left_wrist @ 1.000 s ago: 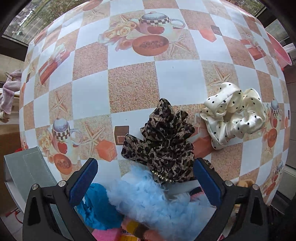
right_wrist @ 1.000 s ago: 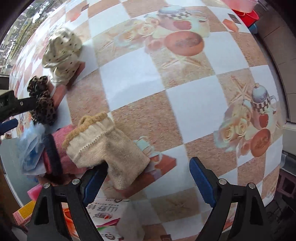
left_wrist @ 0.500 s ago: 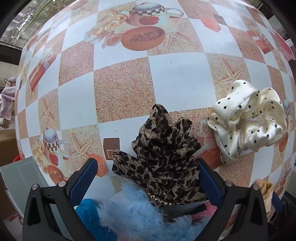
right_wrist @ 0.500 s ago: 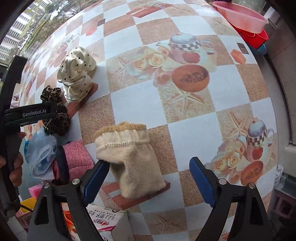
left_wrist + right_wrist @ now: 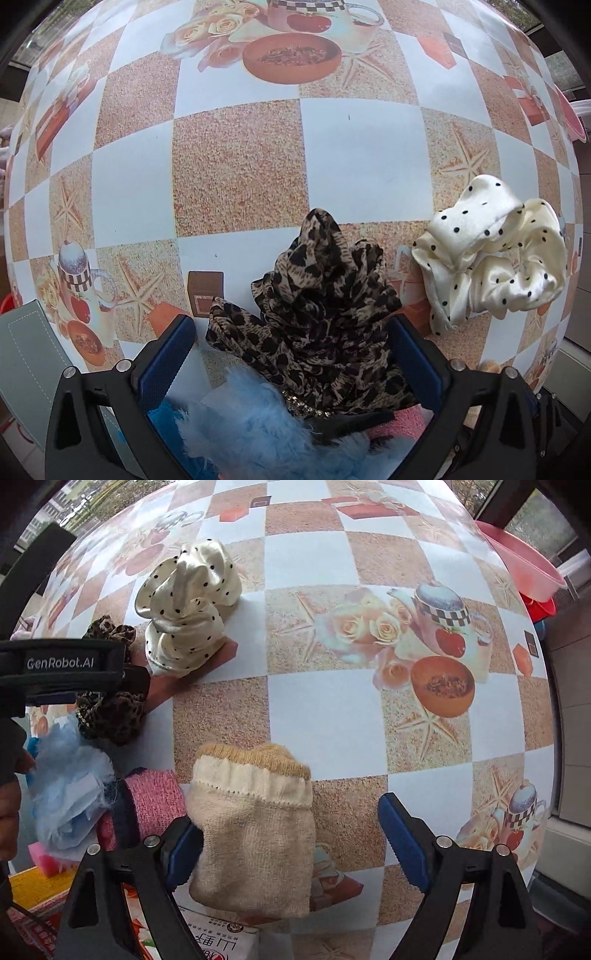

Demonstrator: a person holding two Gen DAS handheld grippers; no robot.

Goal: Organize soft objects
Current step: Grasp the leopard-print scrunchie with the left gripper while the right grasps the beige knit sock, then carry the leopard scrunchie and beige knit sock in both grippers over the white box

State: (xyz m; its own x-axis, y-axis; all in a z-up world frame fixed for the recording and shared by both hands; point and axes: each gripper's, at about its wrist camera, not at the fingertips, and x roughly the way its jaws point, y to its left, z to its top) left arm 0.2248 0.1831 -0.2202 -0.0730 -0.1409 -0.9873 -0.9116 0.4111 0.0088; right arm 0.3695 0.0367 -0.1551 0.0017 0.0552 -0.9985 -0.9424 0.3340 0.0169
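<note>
Left tool: jaws spread wide and pointing down; since a second ago it has sunk closer over the leopard scrunchie, which now fills the gap between the blue pads. The right pad looks to be at the fabric's edge and the left pad stands clear, so nothing is gripped yet.

Right tool: its jaws have just been closing. The beige sock lies between them, its side against the left pad, with a clear gap to the right pad; not yet clamped.

What changed: the right tool has swung across, so the sock now sits between its pads rather than off at 9 o'clock. Both tools look lined up for a pick, one soft item each.

Task things: in the left wrist view the polka-dot scrunchie lies at 3 o'clock of the leopard one, apart from it; the blue fluffy piece presses in at 6 o'clock. In the right wrist view a pink knit piece touches the sock at 9 o'clock.

Edges: the tabletop drops away at 3 o'clock in the right wrist view, near a pink basin.

Open room: bare checks from 11 to 2 o'clock in both views; 6 to 9 o'clock is crowded.
</note>
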